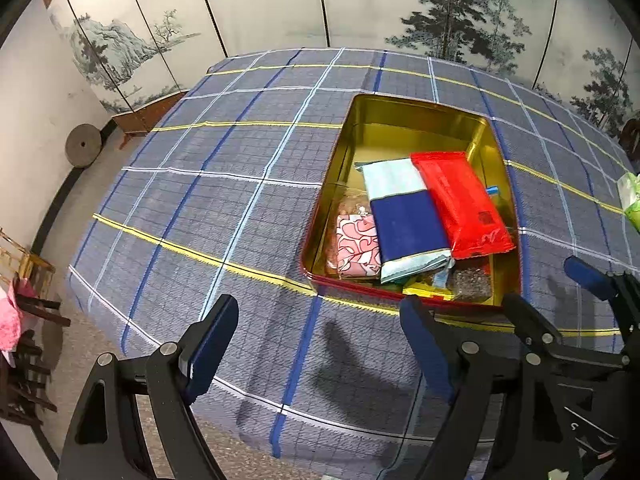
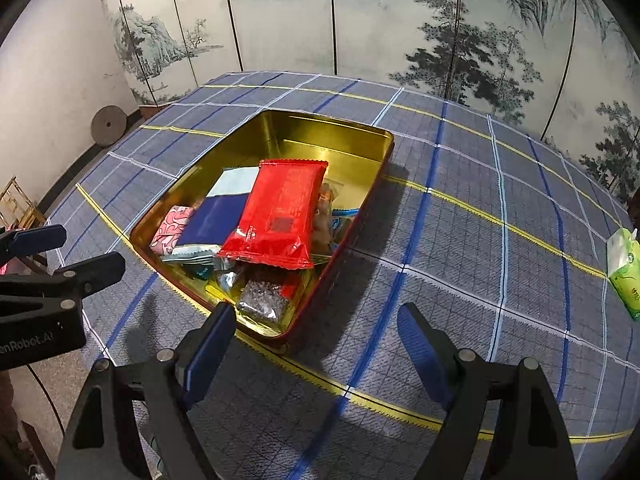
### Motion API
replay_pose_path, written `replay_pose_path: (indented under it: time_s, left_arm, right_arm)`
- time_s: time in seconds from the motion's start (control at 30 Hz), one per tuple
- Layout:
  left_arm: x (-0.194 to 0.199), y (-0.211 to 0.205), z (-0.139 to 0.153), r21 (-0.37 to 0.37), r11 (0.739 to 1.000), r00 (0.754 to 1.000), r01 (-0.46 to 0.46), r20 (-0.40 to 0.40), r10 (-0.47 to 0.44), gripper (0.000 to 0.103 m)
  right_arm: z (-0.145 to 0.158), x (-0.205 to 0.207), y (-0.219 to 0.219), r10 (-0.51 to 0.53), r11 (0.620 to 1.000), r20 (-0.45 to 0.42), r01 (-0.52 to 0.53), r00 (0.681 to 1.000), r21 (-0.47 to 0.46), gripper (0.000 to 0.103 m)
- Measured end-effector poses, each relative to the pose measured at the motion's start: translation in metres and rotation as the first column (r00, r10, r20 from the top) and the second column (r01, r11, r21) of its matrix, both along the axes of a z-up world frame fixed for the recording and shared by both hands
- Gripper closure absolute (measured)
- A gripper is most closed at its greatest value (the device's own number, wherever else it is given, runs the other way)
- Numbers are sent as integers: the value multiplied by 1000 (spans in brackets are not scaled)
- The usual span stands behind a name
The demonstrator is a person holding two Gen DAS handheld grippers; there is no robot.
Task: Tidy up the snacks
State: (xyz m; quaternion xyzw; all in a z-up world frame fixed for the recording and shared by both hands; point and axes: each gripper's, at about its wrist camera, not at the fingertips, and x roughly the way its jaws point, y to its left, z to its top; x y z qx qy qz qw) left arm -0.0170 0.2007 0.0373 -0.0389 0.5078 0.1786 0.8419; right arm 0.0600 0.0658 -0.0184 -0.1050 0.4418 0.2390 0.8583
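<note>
The far half of the gold tin (image 1: pixel 416 136) is left bare, so open room is offered there down to its floor, bounded by the raised walls. The near half is filled by a red packet (image 1: pixel 460 204), a blue-and-white packet (image 1: pixel 404 220), a pink patterned packet (image 1: pixel 356 246) and smaller wrappers beneath. Wide stretches of the checked tablecloth (image 1: pixel 224 208) are left free to the left of the tin and in front of it. To the right, free cloth is interrupted only by a green tissue pack (image 2: pixel 624 272) near the edge. The table's far side is closed off by a painted folding screen (image 2: pixel 360 20).
</note>
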Motion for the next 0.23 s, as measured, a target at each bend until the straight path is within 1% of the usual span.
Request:
replay_pose_path:
  time_s: [0.23]
  left_arm:
    - [1,-4,3,2,1000,1000,21,14,-21,23]
  right_arm:
    - [0,1,-1,-6,1000,1,6,1000,-1,18]
